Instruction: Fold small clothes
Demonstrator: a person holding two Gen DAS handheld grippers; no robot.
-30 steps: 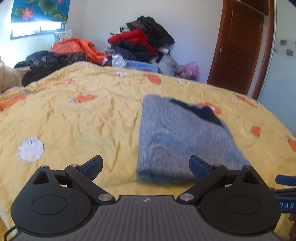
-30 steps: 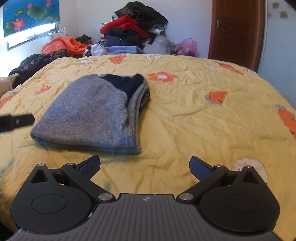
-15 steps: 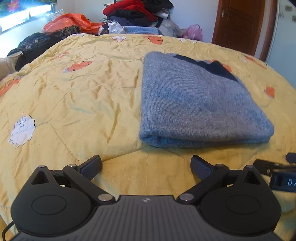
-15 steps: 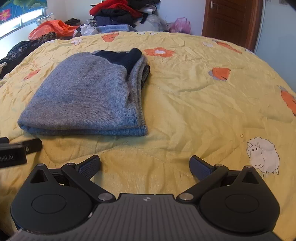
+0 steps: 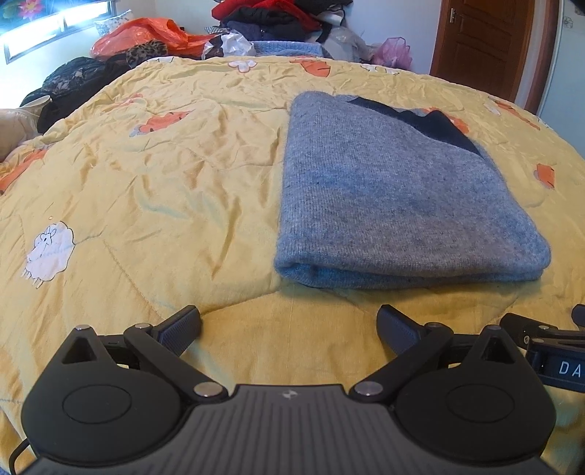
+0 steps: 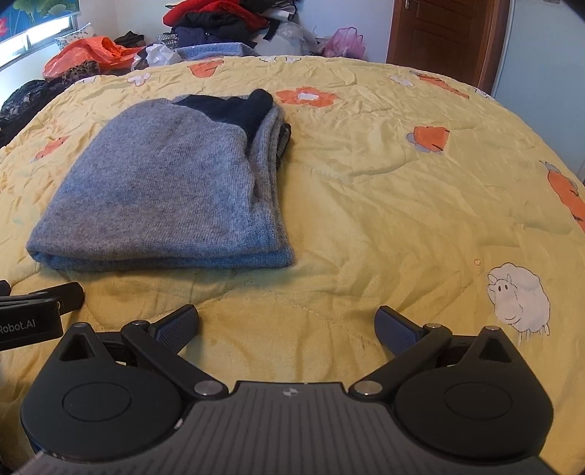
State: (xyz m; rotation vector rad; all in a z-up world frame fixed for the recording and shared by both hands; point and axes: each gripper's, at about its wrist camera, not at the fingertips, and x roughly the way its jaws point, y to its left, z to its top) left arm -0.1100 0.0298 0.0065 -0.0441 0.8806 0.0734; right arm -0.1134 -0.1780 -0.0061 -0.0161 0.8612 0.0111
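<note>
Left gripper (image 5: 289, 321): jaws spread wide, holding nothing, hovering over the yellow bedspread (image 5: 164, 190). Right gripper (image 6: 287, 321): jaws equally wide, holding nothing. Folded grey sweater (image 5: 398, 204) lies flat on the bed, ahead and right of the left jaws, ahead and left of the right jaws, apart from both; dark navy part shows at its far end. Clothes pile (image 6: 219, 22) beyond the bed's far edge; wooden door (image 6: 442, 36) far right.
</note>
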